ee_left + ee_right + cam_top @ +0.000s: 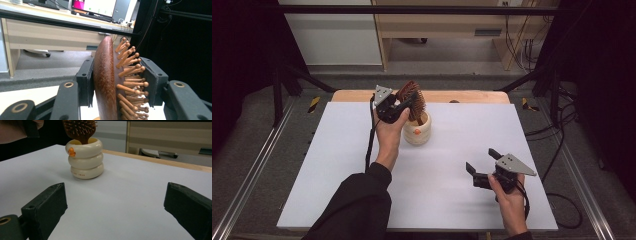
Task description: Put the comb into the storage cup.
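A brown wooden hairbrush [413, 96] with peg bristles stands head-up in a cream ringed cup [417, 132] at the far middle of the table. My left gripper [410, 105] is shut on the brush head [106, 80]: one pad lies on the smooth back, the other on the bristle tips. The handle goes down into the cup [86, 161], which carries a small orange mark, under the brush [80, 130]. My right gripper [482, 160] stands open low over the near right of the table, pointing toward the cup, with nothing between its fingers [45, 207].
A white sheet [437, 195] covers the table, and a strip of wooden edge [472, 96] shows along the far side. Beyond it are a desk and cabinets [437, 30]. Black frame bars and cables stand at both sides.
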A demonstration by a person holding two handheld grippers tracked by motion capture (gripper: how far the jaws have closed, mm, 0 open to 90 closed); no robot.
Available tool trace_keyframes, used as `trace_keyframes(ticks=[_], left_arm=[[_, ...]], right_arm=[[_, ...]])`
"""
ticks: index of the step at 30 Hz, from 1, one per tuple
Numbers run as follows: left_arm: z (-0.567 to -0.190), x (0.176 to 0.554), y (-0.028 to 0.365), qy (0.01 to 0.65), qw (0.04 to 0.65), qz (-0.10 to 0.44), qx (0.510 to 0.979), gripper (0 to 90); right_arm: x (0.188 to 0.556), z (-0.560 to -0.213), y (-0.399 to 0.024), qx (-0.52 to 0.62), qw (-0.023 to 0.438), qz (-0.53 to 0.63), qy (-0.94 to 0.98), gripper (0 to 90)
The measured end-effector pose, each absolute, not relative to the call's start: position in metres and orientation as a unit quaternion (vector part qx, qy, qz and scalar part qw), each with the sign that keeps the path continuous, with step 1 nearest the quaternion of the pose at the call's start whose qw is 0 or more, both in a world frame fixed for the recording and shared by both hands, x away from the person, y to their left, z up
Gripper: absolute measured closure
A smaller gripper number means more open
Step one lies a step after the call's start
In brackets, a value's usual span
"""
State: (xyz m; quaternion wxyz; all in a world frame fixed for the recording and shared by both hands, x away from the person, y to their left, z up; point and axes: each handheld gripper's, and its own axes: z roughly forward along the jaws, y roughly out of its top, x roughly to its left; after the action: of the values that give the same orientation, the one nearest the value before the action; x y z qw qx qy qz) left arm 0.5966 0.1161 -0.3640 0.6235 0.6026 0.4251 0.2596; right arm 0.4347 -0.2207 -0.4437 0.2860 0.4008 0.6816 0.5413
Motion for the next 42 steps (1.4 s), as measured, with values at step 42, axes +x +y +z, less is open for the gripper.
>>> trace_keyframes(ticks=[42], left_arm=[[-0.369,0.601,0.133,0.437,0.623,0.248,0.6,47.7]], right_arm=[[0.435,-0.444,-0.22,0.402,0.284,0.539,0.684,3.9]])
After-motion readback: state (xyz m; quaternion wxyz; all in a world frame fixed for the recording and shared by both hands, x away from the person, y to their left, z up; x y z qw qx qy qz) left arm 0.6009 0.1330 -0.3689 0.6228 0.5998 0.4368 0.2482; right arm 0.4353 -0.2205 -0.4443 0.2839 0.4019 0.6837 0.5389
